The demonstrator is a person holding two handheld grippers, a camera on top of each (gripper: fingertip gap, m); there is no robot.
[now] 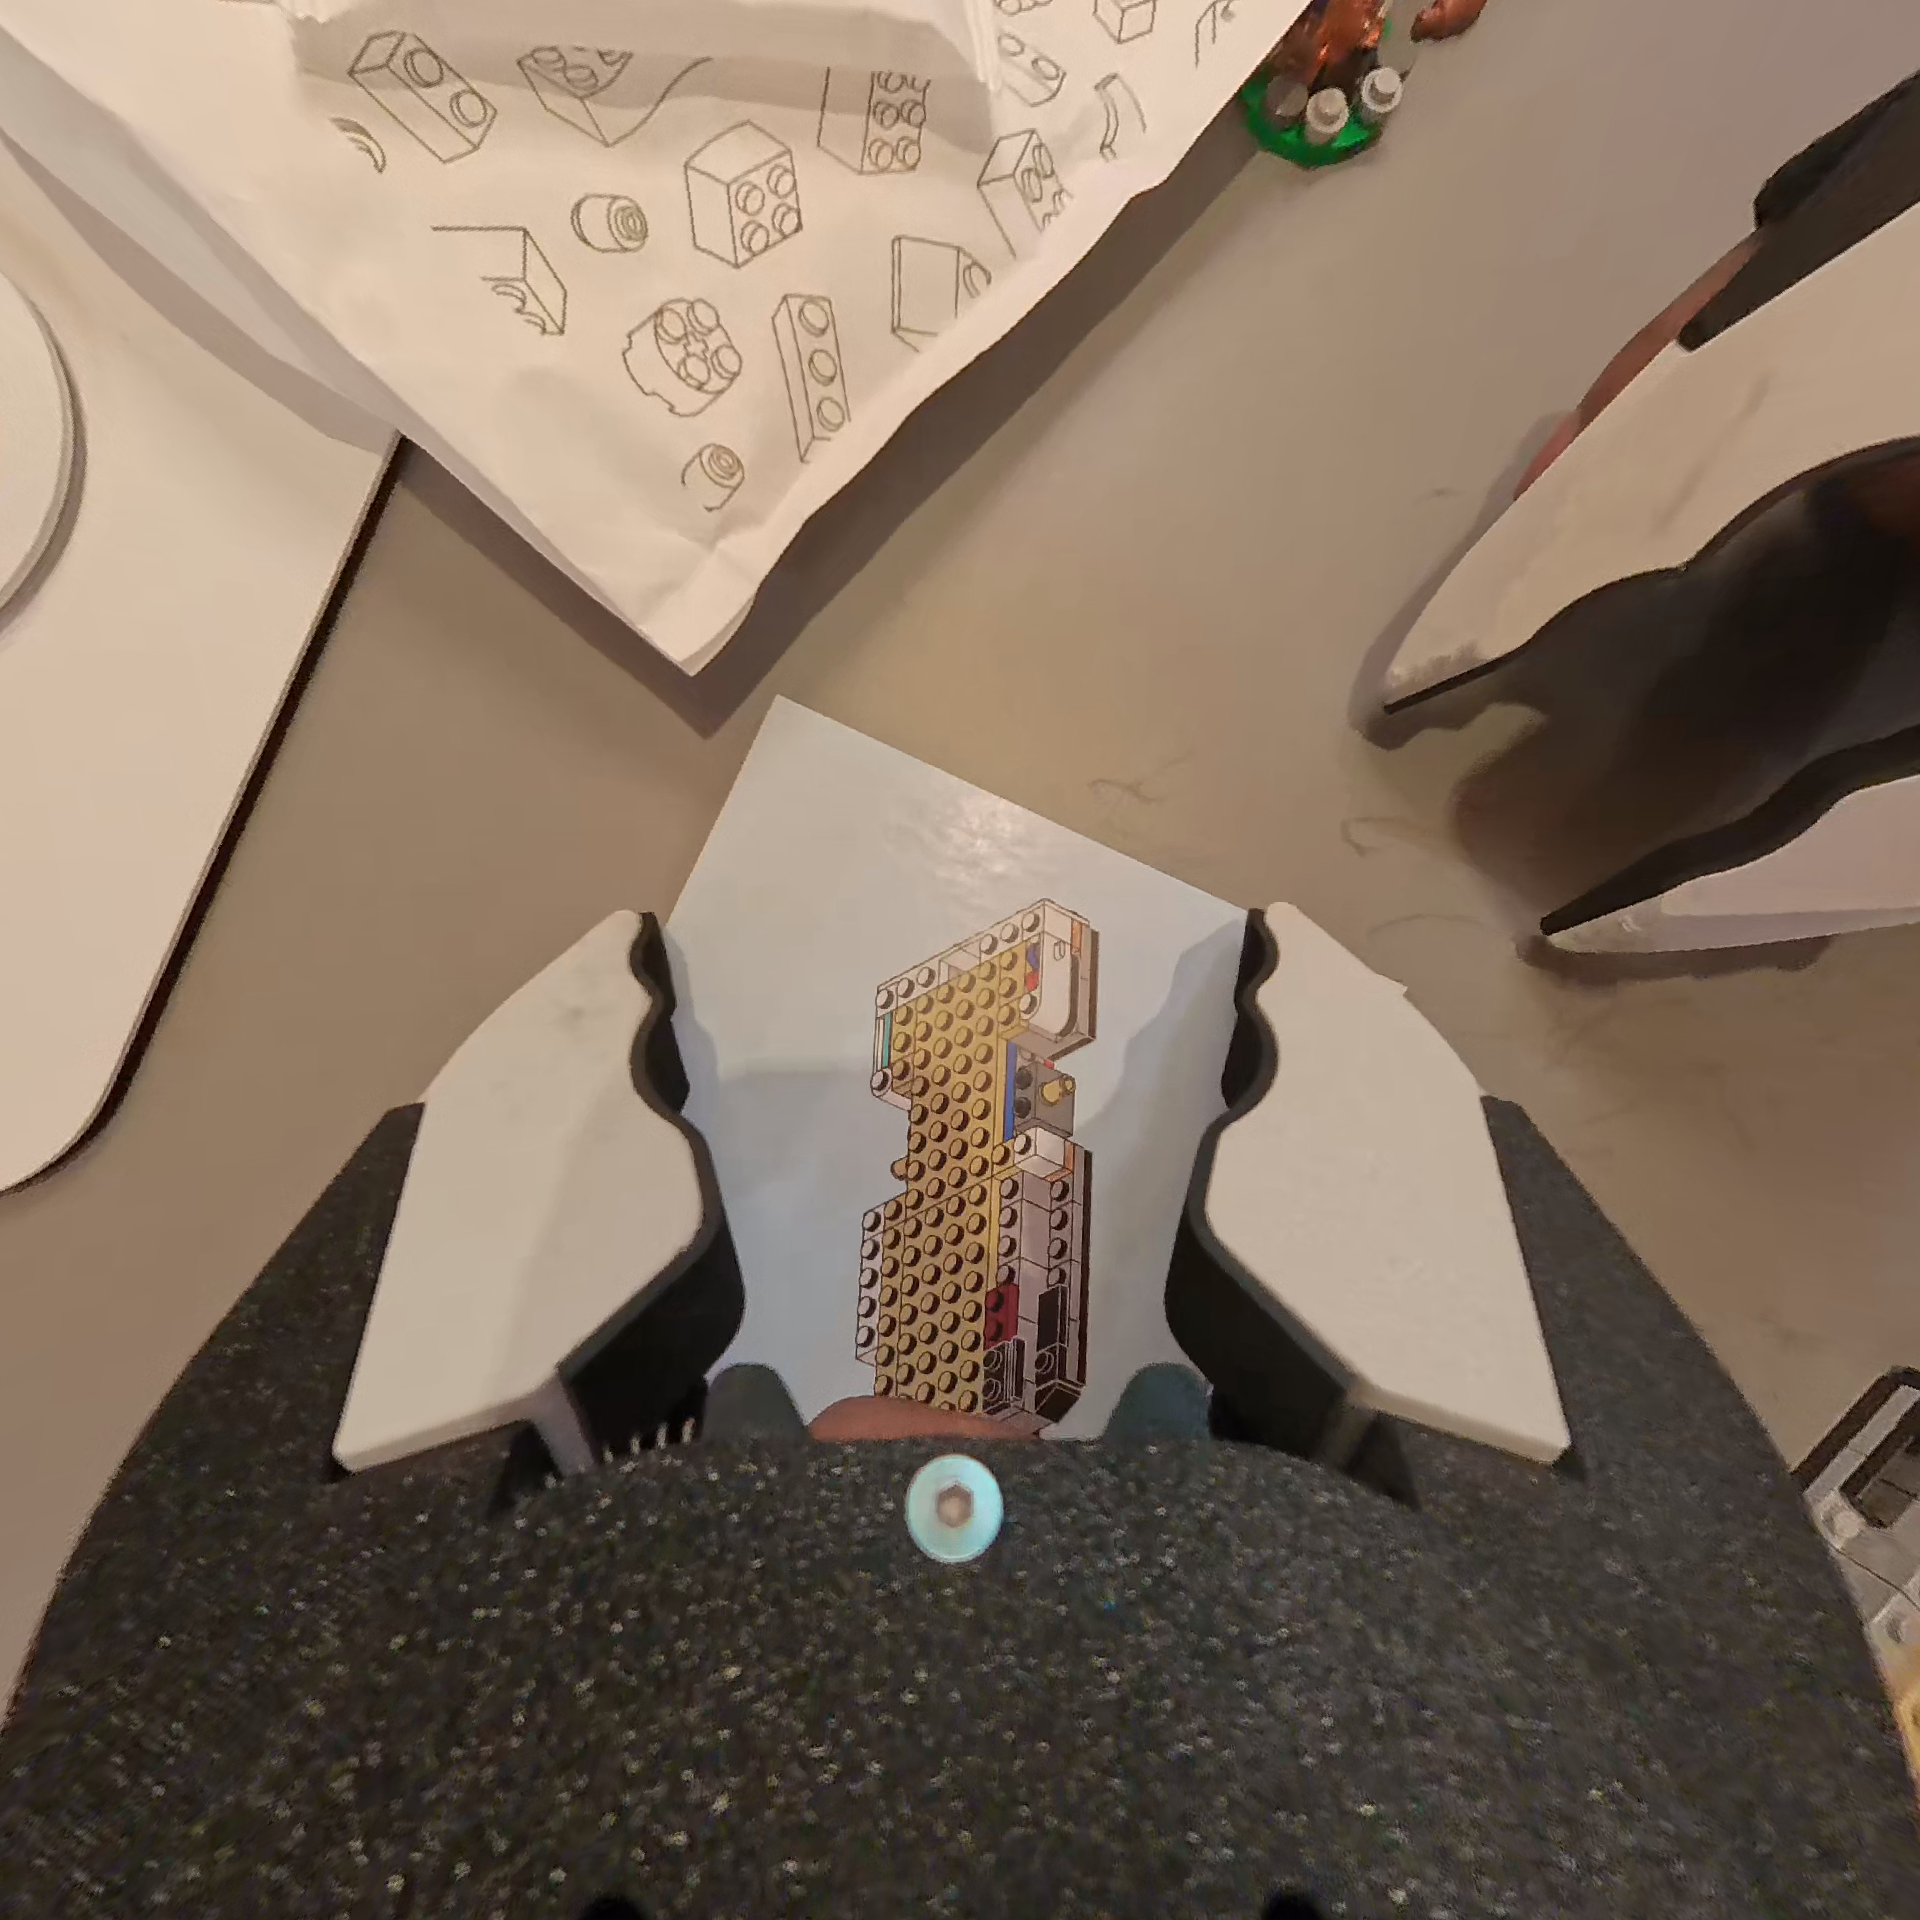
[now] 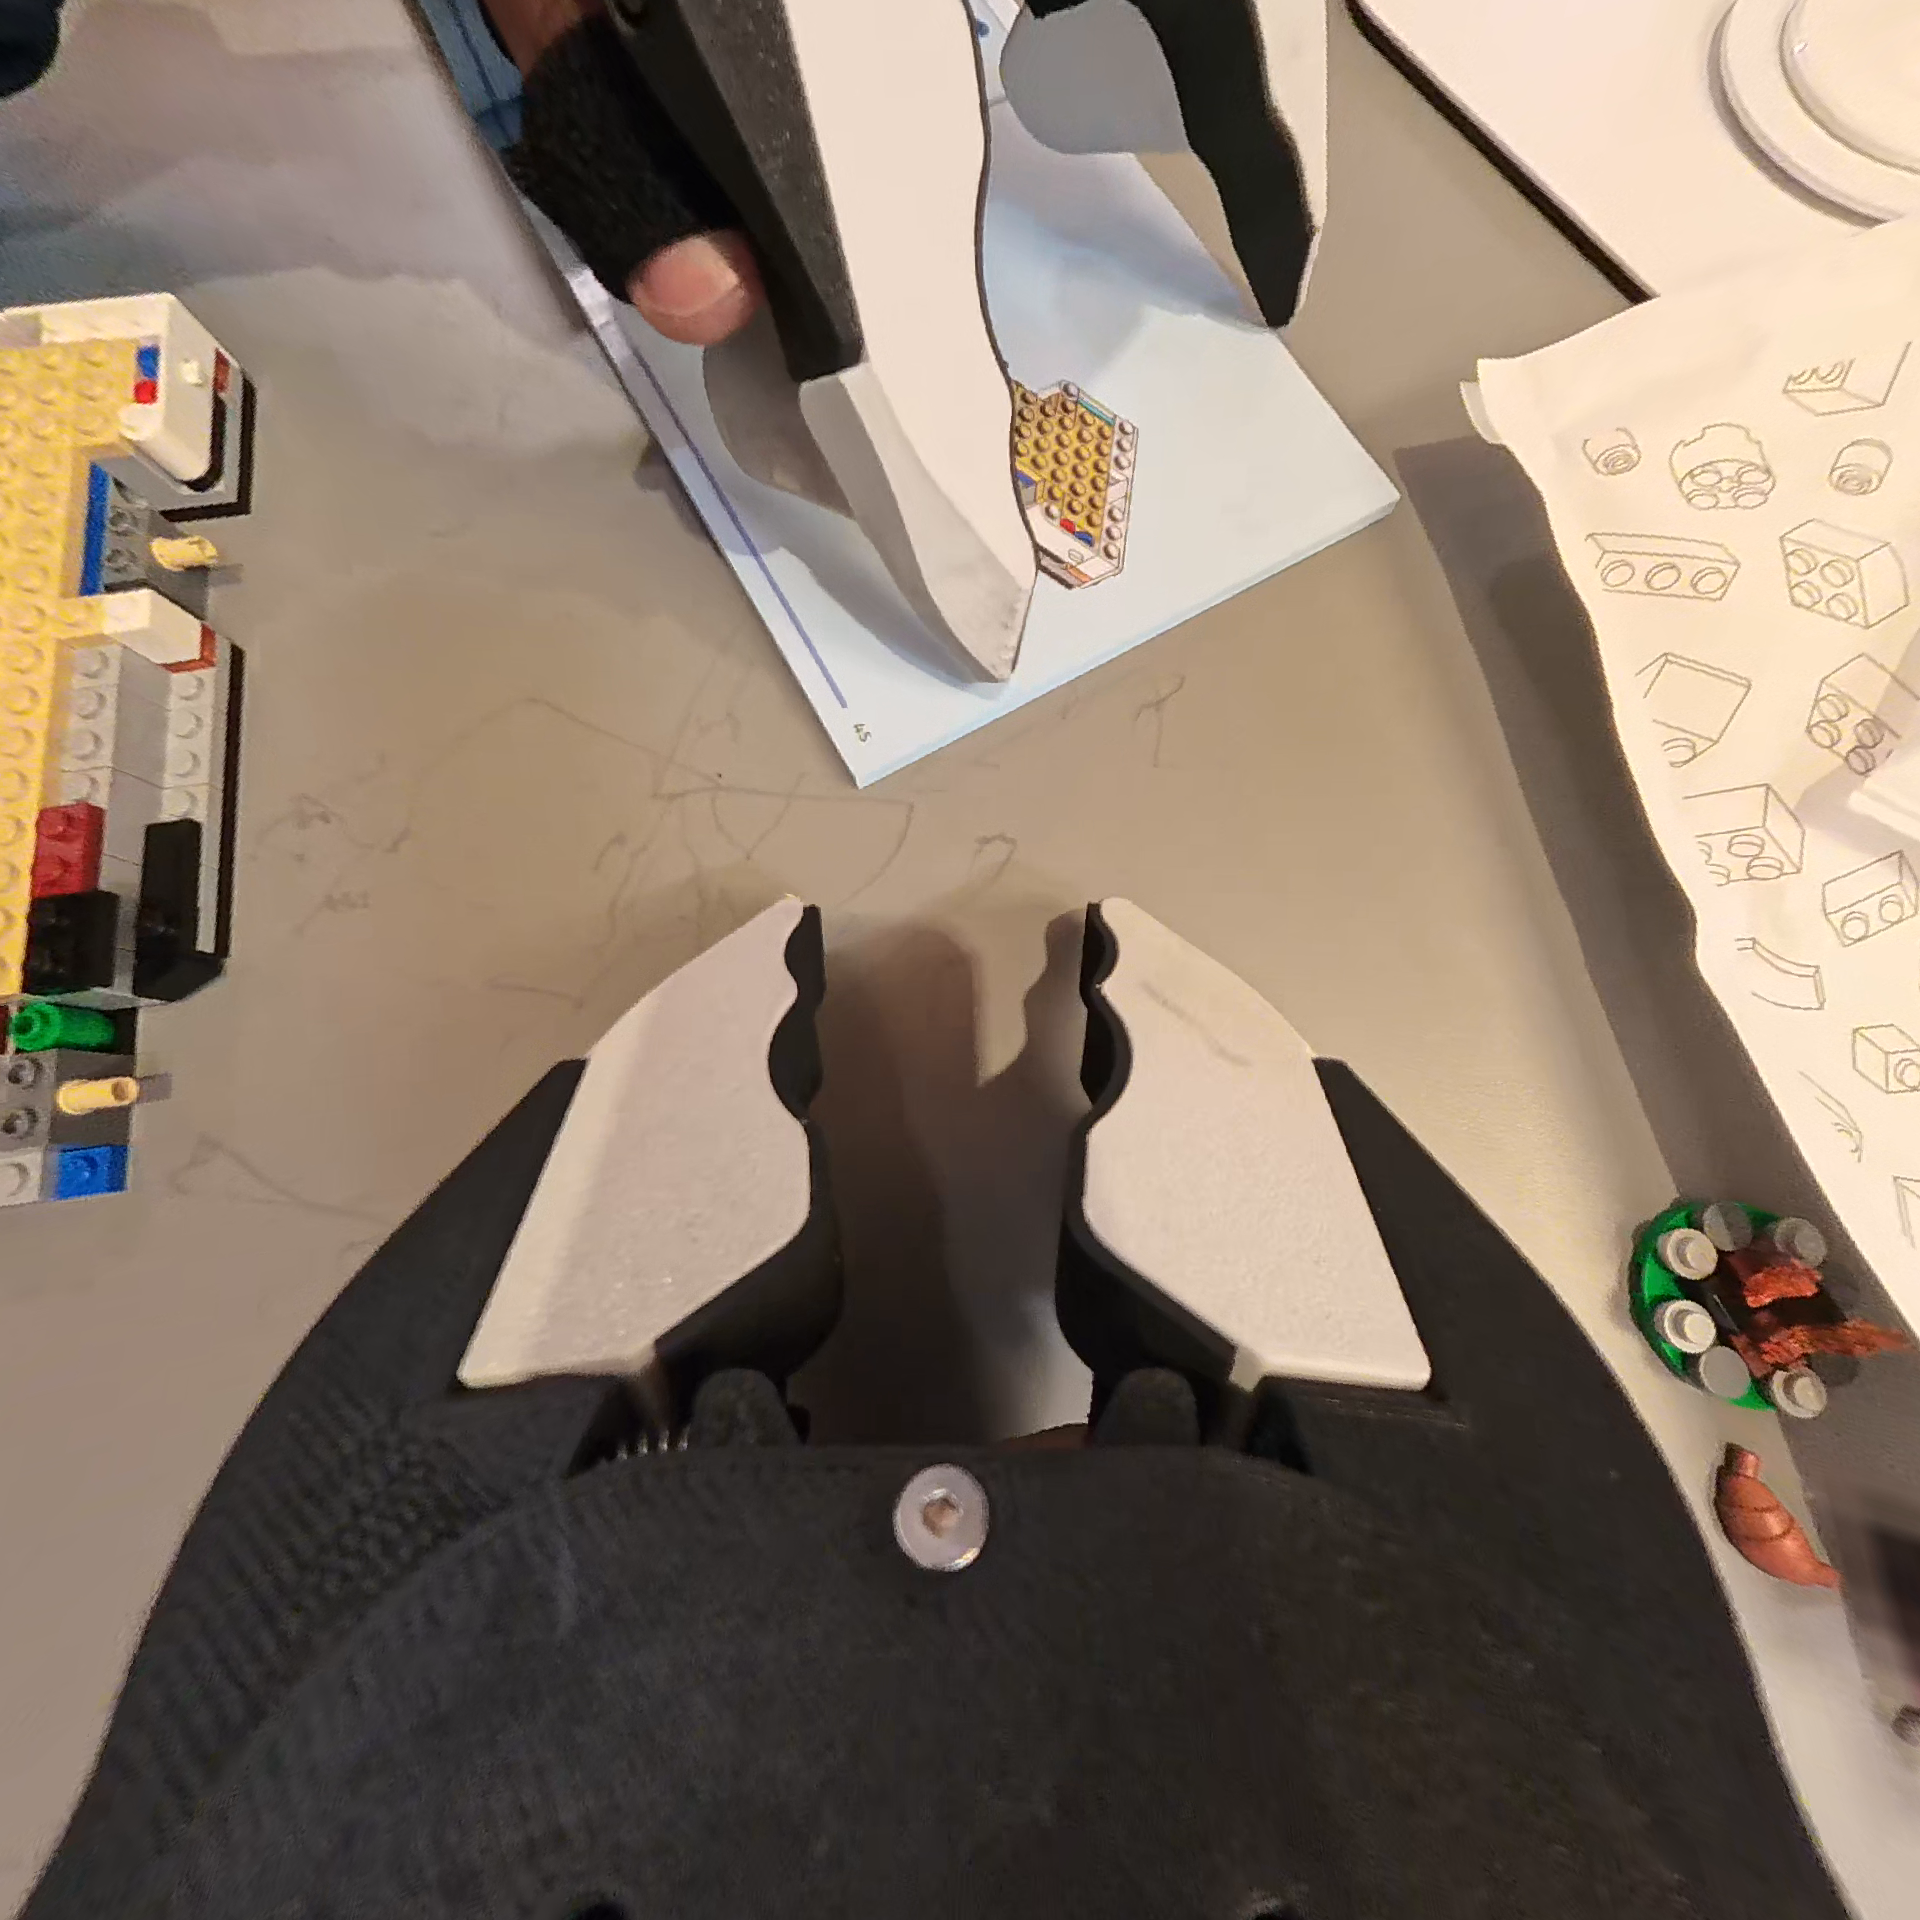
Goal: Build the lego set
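My left gripper [image 1: 956,925] is open wide over a pale blue instruction booklet [image 1: 935,831] that lies flat on the table. The open page shows a picture of a tan and grey brick build [image 1: 977,1164]. Nothing is between its pads. In the right wrist view the left gripper [image 2: 1141,488] stands tilted over the booklet [image 2: 1247,468], held by a hand in a black fingerless glove [image 2: 665,249]. My right gripper [image 2: 951,914] is open and empty over bare table, short of the booklet's near corner. It also shows in the left wrist view [image 1: 1470,810] at the right.
A part-built brick model [image 2: 94,727], tan, grey, black and red, stands at the left. A white paper bag printed with brick outlines [image 2: 1714,623] lies at the right. A green round piece with grey studs [image 2: 1714,1320] and a brown piece [image 2: 1766,1527] lie near it. A white board [image 1: 156,727] lies far left.
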